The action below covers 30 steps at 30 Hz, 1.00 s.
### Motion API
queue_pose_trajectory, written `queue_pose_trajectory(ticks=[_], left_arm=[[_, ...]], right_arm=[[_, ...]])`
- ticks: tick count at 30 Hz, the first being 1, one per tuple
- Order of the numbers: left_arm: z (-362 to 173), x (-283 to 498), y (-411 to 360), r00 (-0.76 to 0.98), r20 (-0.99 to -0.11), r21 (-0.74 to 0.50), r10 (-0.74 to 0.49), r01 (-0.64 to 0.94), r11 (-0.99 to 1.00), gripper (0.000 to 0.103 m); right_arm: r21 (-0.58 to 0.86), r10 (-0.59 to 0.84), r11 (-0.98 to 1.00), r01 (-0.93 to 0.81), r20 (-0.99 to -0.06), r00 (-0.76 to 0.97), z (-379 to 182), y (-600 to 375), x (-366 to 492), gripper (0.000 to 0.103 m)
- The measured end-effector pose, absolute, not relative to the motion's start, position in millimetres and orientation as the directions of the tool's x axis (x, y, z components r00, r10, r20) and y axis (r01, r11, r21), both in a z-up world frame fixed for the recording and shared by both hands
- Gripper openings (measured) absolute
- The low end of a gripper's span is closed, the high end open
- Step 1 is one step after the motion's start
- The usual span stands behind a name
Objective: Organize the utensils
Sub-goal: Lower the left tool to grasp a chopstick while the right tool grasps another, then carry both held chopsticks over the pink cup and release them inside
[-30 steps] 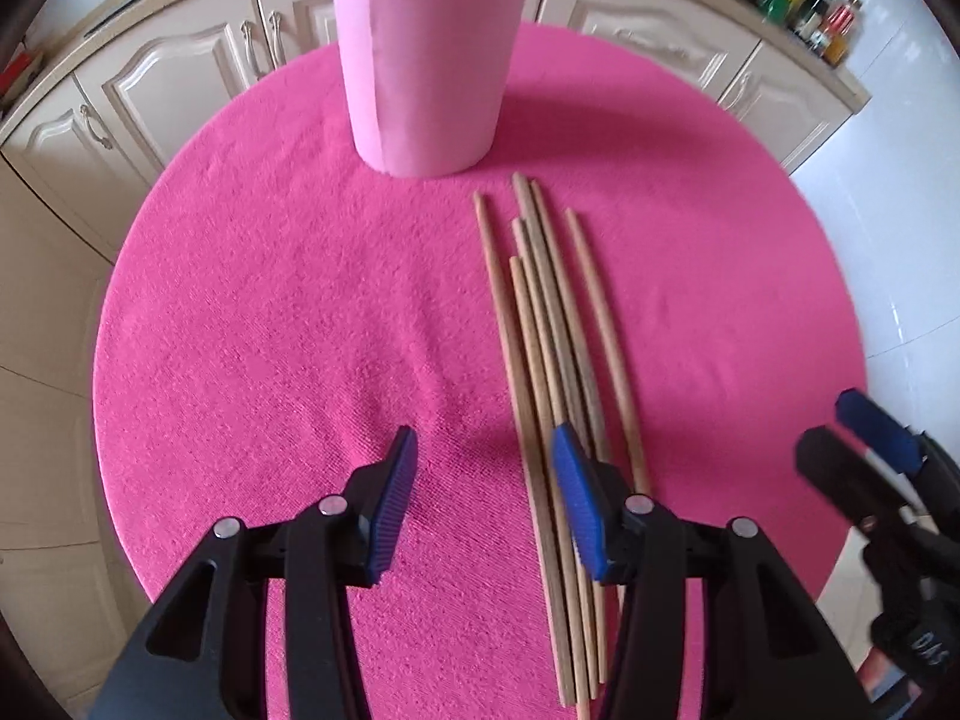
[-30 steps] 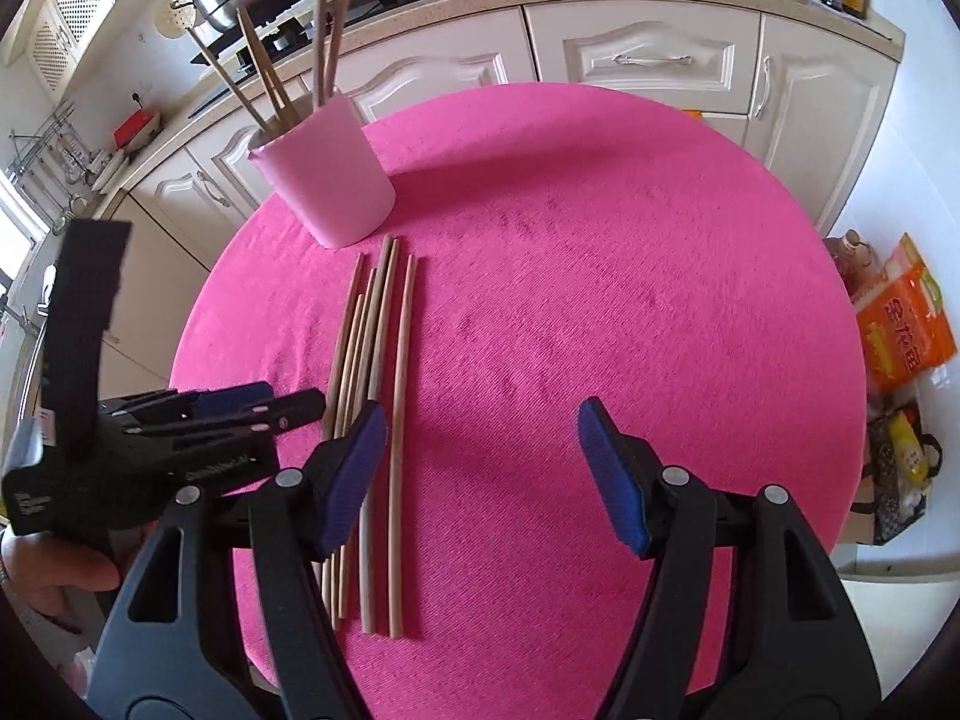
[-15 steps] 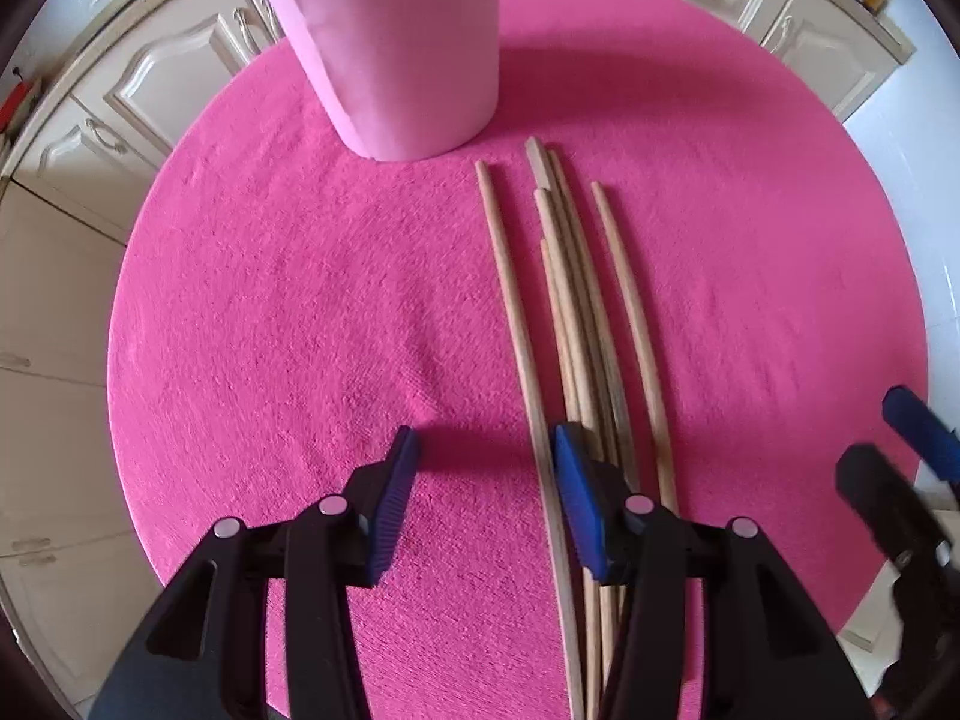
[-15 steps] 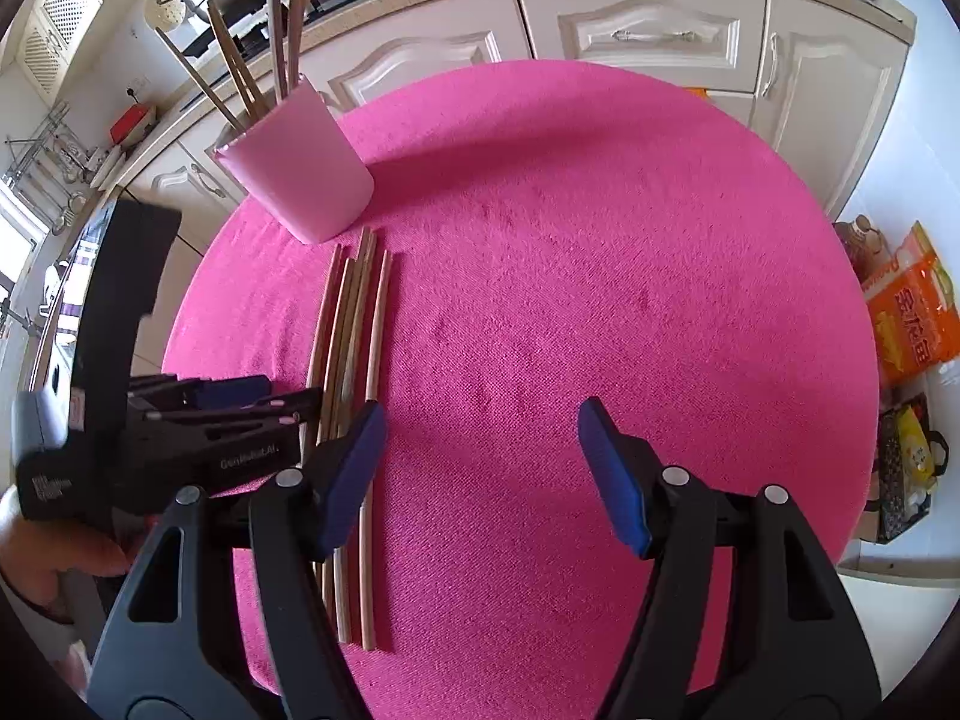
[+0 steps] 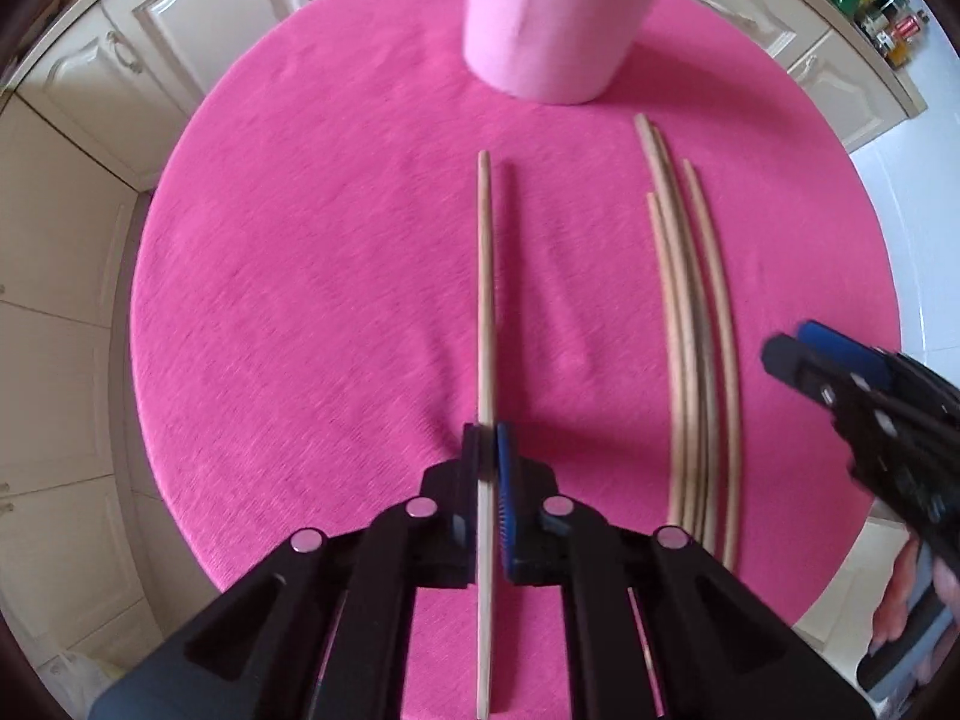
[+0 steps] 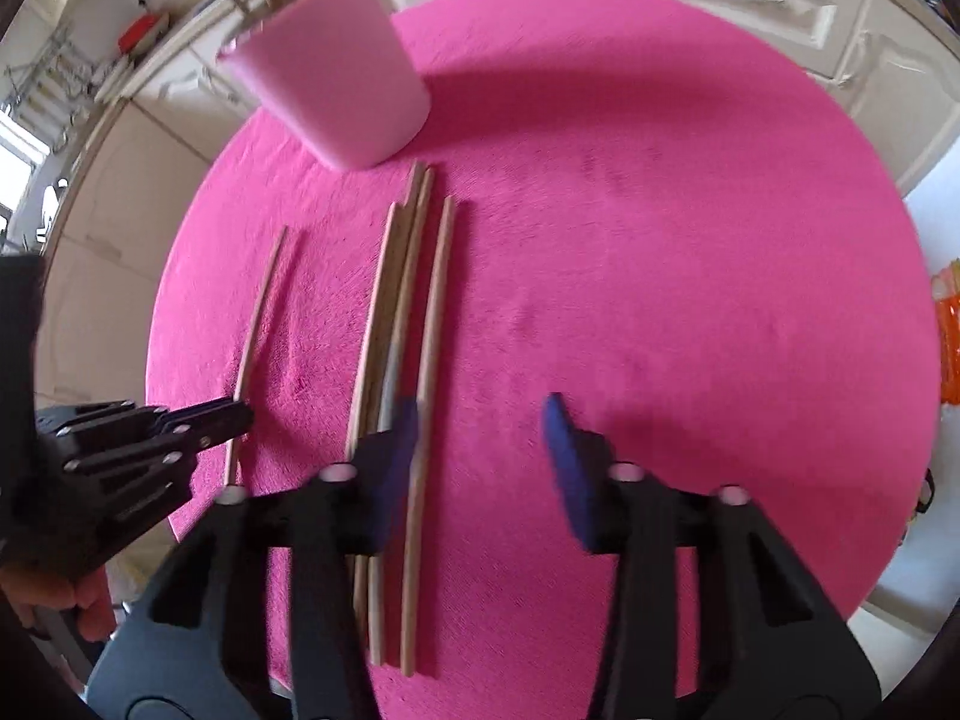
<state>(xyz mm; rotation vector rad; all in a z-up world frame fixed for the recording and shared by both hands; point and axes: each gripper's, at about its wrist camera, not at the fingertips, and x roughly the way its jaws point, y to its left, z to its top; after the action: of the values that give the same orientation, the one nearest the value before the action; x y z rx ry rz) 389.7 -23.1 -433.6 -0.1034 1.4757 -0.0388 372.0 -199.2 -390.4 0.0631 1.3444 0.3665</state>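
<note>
Right, biggest first: round table with a pink cloth [image 5: 300, 312], pale kitchen cabinets [image 5: 198, 18] around it from 9 to 1 o'clock.

Pink holder cup [image 5: 558, 18] stands at 12 o'clock on the cloth. In the right wrist view the same cup [image 6: 336, 90] has several wooden sticks poking out of the top, blurred; count unclear. Left view crops the rim, so no contents visible there.

Loose chopstick bundle [image 5: 696, 330] lies at about 3 o'clock on the cloth, roughly parallel, tips pointing towards the cup. Four or five, some overlapping.

Left gripper [image 5: 487, 456]: jaws have just been closing and now pinch a single chopstick [image 5: 485, 300] near its near end, with a short tail behind the pads. It sits apart from the bundle, far tip aimed at 12.

Right gripper [image 6: 480, 420]: jaws have just been closing, part open, pads not pressing anything. The outermost stick [image 6: 429, 360] of the bundle runs just inside its left pad; contact unclear through blur.

Handling, my read: sticks are light, thin, stiff and smooth, so they can roll and pivot in a pinch. Gripping nearer the middle would cut swing; an end grip suits dropping it tip-first into the cup. The cup looks light and may tip if knocked.
</note>
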Motion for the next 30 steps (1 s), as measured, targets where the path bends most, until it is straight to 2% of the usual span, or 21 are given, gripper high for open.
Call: queue_pose_trajectory(ticks=[11,19,24,30], left_arm=[[-416.8,377.9,-1.9,0.167,-0.977,-0.147,-0.135,-0.061,0.987,0.006],[-383.4,375.5,16.7,0.268,-0.954,-0.15,-0.133,-0.043,0.988,0.005],[-363.4,365.1,15.6,0.329,-0.934,-0.156,-0.138,-0.028,0.987,0.005],[-338.3,347.1,15.2,0.418,-0.897,-0.161,-0.144,-0.007,0.987,0.005]], right_arm=[[0.128,0.163,0.949,-0.288,-0.981,0.104,-396.4,-165.1,387.4,0.03],[0.026,0.065,0.943,-0.333,-0.992,0.107,-394.8,-146.7,389.3,0.014],[0.061,0.094,0.95,-0.306,-0.991,0.095,-396.6,-149.3,391.0,0.006],[0.159,0.192,0.957,-0.242,-0.974,0.121,-381.9,-176.7,385.7,0.006]])
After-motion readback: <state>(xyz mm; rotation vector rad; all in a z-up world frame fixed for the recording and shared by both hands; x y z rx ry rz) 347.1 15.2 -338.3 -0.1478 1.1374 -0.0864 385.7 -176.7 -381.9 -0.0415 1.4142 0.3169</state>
